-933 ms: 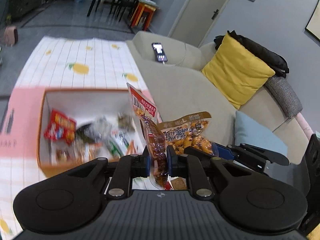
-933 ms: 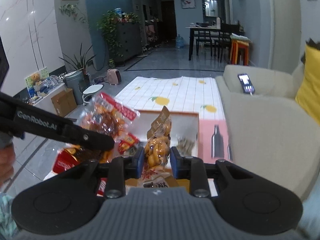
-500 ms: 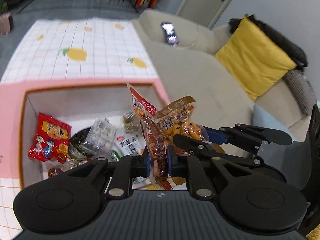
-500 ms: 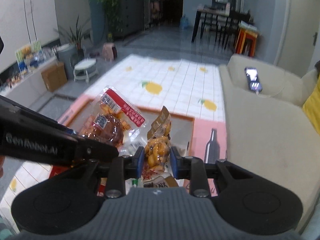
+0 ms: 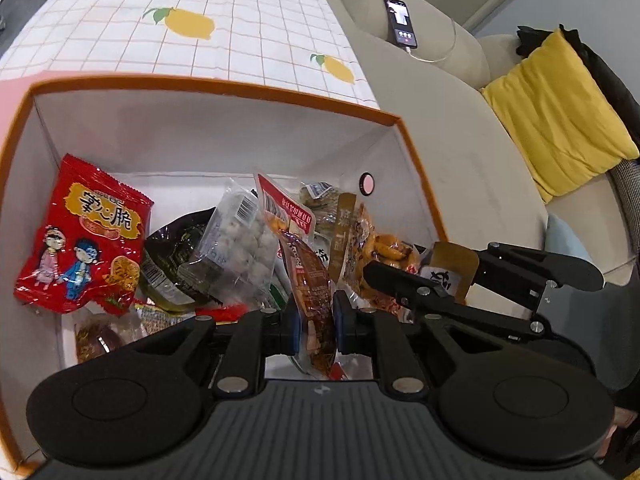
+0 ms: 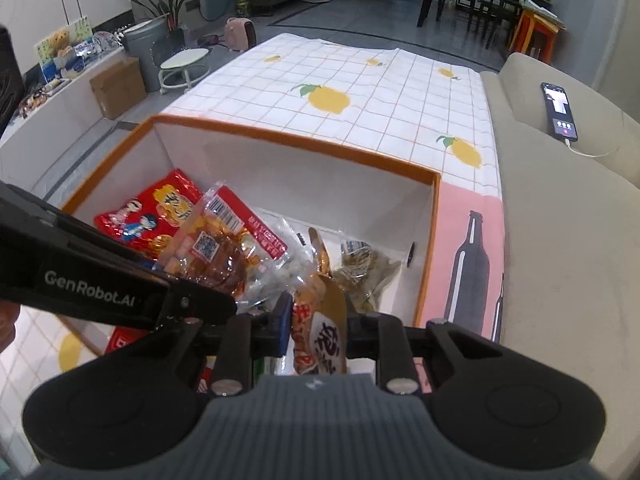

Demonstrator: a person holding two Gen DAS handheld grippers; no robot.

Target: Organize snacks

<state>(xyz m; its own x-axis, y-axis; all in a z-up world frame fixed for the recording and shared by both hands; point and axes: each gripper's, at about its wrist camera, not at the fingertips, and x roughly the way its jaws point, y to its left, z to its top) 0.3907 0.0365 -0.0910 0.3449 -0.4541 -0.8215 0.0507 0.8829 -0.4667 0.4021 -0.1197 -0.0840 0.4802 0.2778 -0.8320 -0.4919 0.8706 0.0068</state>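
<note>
Over the orange-rimmed box [image 5: 208, 86], both fingers pinch crinkly packets: left the brown-sauce pouch [image 5: 310, 288], right the golden-snack bag [image 6: 320, 320].

Glossy, crinkled plastic film wraps the red snack bag [image 5: 82, 236] and the clear brown-meat packet [image 5: 308, 276] pinched in the matt black plastic left gripper [image 5: 314, 326], whose ribbed grey body looks rubbery. The orange-rimmed box [image 5: 208, 84] has smooth, matt white card walls, while the right gripper [image 6: 316, 326] clamps a shiny gold-toned foil pouch [image 6: 320, 320]. Beyond lie a soft printed cloth mat [image 6: 360, 80], a beige fabric sofa [image 5: 440, 128] and a yellow woven cushion [image 5: 560, 108]
</note>
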